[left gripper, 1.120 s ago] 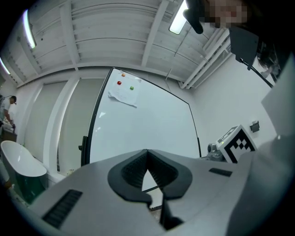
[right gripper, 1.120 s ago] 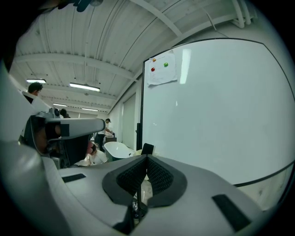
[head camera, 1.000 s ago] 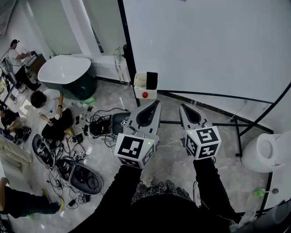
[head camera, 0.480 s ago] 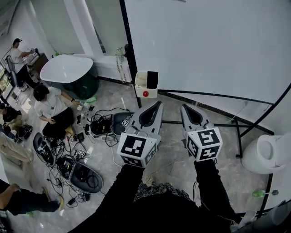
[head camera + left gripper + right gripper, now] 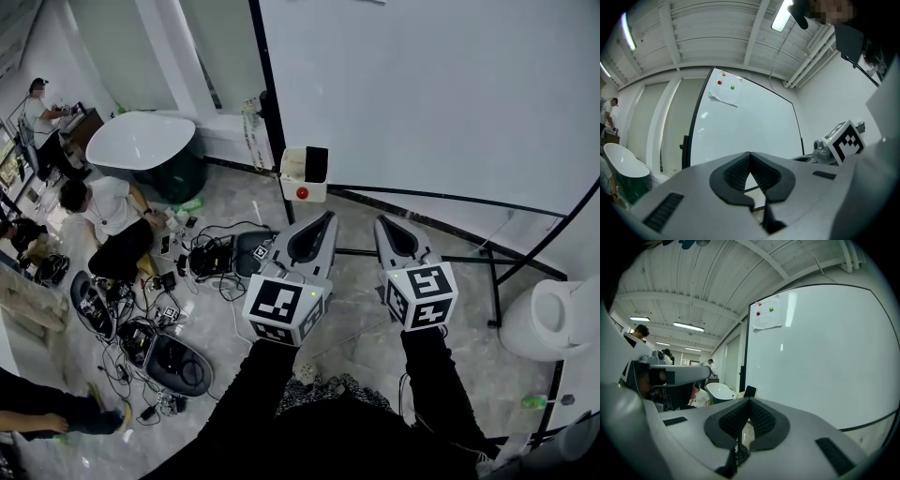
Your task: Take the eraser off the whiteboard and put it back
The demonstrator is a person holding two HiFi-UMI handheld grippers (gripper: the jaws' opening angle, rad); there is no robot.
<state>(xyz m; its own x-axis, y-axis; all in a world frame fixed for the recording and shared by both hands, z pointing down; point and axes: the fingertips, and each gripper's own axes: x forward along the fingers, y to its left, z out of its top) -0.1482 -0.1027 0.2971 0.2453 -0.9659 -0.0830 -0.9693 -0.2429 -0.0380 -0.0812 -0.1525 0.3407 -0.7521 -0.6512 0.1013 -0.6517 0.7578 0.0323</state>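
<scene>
The eraser, a cream and black block, is sitting at the lower left corner of the whiteboard, right by the board's black frame edge, with a small white piece bearing a red dot just beneath it. Nothing is touching it. The left gripper is hovering nearest to it, a little below and to the right of it in the head view, its jaws pressing together at the tips and gripping nothing. The right gripper is floating just beside it on the right, likewise closed and empty, both aiming toward the board. A sheet of paper is hanging high on the board's upper left under red, orange and green magnets. Farther left, a white tub on a dark green base is standing on the floor, and near it a person in a white shirt is sitting among cables and gear.
</scene>
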